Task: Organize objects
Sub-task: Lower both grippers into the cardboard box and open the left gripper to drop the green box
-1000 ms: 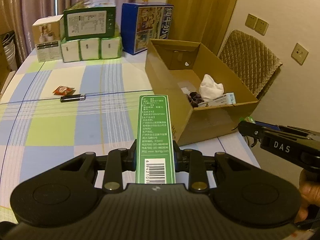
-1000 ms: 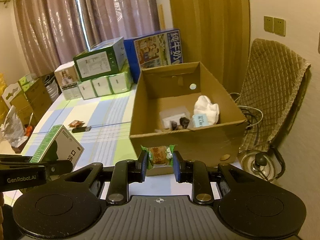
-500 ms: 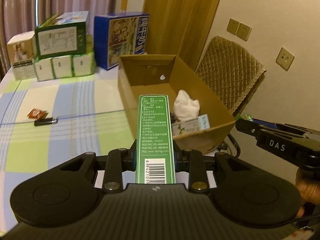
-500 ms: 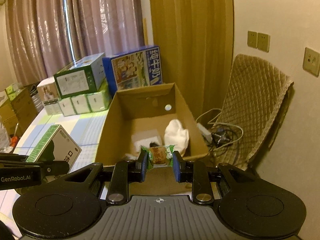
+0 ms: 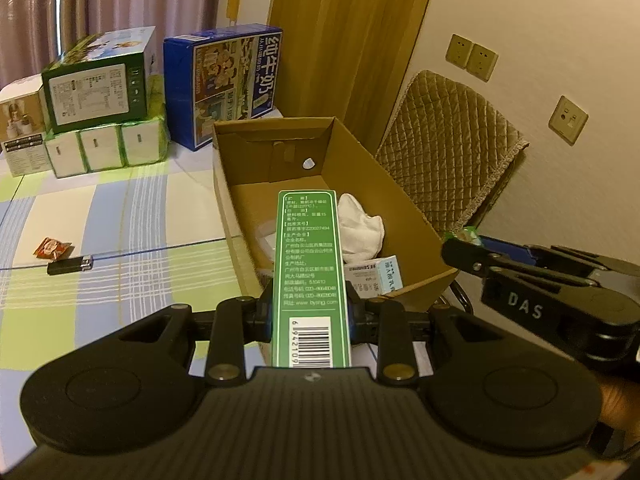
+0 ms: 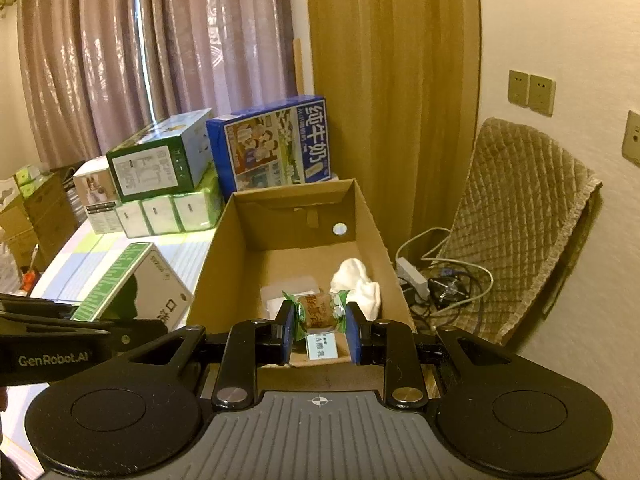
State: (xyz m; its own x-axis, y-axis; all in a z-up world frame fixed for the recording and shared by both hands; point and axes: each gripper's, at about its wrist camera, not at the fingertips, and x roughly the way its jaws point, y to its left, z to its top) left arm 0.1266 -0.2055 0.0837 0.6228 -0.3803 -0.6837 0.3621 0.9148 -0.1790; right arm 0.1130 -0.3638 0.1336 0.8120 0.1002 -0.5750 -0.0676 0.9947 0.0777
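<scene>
Cardboard box (image 5: 400,220) fills the centre of the left wrist view, open-topped, its near rim just beyond the jaws. The left gripper (image 5: 308,312) has its jaws closed on a green carton (image 5: 310,264), held lengthwise and reaching out over the box's near edge; its printed side carries a barcode and "www.bysng.com". Inside the box lie a white cloth (image 5: 360,228) and a small white pack (image 5: 374,276). At lower right the right gripper (image 5: 464,246), marked "DAS", hangs beside the box's right wall. At left the checked table (image 5: 120,240) is mostly bare, with a red sachet (image 5: 51,248) and a black stick (image 5: 70,265) lying near each other. A blue milk carton case (image 5: 228,80) stands at the table's far edge.

From the right wrist view, the right gripper (image 6: 318,320) has its jaws clamped on a wrapped snack (image 6: 316,311) in green-edged film, held above the box's (image 6: 216,264) near end. The box floor behind it is largely free. At lower left the left gripper's side reads "GenRobot.AI", the green carton (image 6: 132,280) tilted beside the box's left wall.
</scene>
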